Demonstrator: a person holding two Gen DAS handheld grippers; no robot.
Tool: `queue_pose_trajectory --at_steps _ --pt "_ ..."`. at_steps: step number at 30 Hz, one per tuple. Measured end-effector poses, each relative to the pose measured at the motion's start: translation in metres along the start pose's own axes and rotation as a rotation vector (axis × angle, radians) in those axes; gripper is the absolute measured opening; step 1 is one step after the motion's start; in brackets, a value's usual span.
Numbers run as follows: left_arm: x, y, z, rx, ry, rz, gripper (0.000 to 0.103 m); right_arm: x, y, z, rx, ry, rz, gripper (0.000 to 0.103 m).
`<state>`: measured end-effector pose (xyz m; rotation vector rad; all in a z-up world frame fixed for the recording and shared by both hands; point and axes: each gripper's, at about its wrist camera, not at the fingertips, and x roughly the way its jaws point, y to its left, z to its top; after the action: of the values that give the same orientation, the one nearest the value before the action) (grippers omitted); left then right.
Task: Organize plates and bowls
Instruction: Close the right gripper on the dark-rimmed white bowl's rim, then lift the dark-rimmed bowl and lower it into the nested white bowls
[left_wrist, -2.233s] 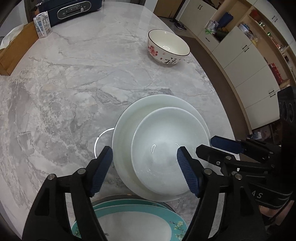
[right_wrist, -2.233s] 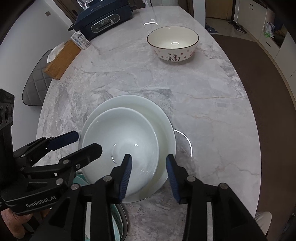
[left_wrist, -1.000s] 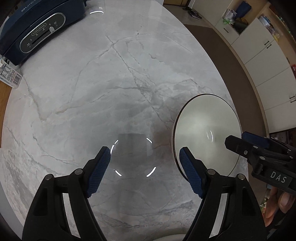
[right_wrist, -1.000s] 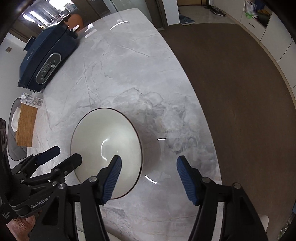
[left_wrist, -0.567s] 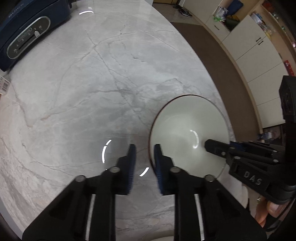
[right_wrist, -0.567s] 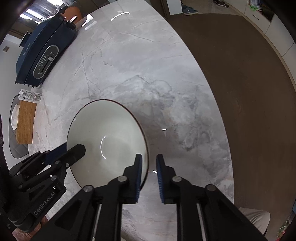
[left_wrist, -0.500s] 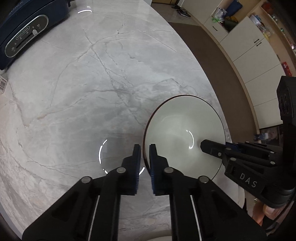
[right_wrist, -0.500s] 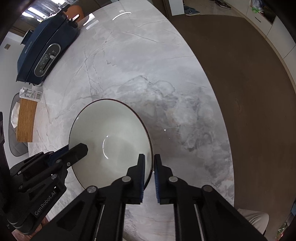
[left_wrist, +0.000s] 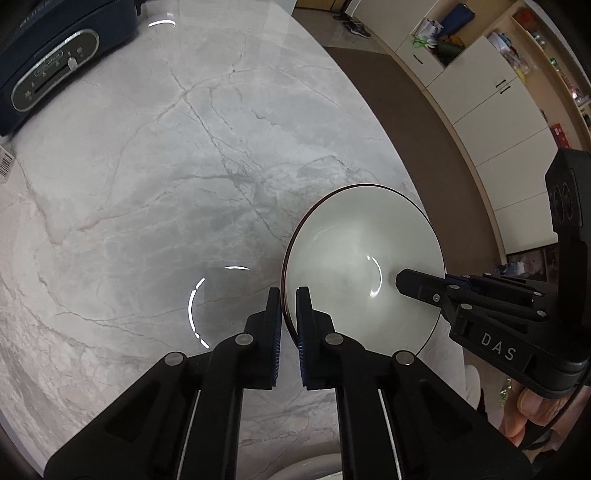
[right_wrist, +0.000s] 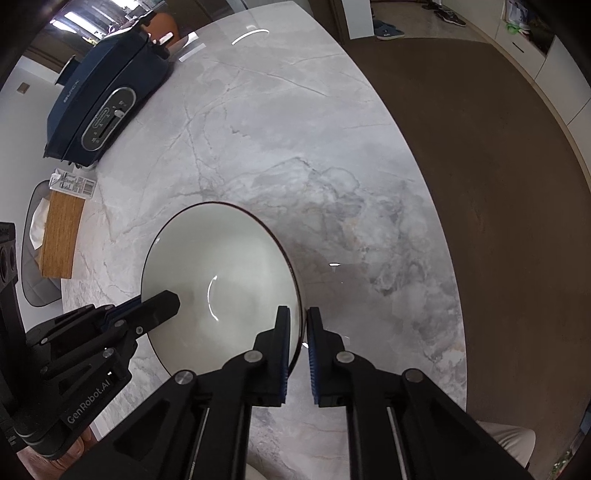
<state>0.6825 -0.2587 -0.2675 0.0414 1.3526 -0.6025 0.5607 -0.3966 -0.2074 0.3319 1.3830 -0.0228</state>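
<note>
Left wrist view: left gripper (left_wrist: 287, 308) and right gripper (right_wrist: 303, 325) each pinch the dark-rimmed bowl's (left_wrist: 354, 236) opposite rims; its outside is hidden.

Grey marble table (left_wrist: 155, 177), brown floor (right_wrist: 480, 122) and cream cabinets (left_wrist: 495, 110) along the wall.

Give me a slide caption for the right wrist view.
Both grippers, right and left, pinch opposite rims of a dark-rimmed white bowl over grey marble table.
</note>
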Motion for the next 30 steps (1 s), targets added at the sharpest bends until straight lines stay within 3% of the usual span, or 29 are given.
queue_pose_trajectory --at_steps 11,19,30 --pt "-0.052 -0.005 -0.032 0.023 -0.045 0.004 0.007 -0.038 0.023 -0.026 -0.05 -0.03 0.018 0.011" --pt "-0.095 -0.011 -0.081 0.028 -0.077 0.004 0.007 -0.066 0.044 -0.067 -0.101 -0.047 0.025 0.011" --pt "-0.121 -0.016 -0.169 0.004 -0.064 -0.01 0.008 -0.078 0.058 -0.135 -0.142 -0.023 0.044 0.012"
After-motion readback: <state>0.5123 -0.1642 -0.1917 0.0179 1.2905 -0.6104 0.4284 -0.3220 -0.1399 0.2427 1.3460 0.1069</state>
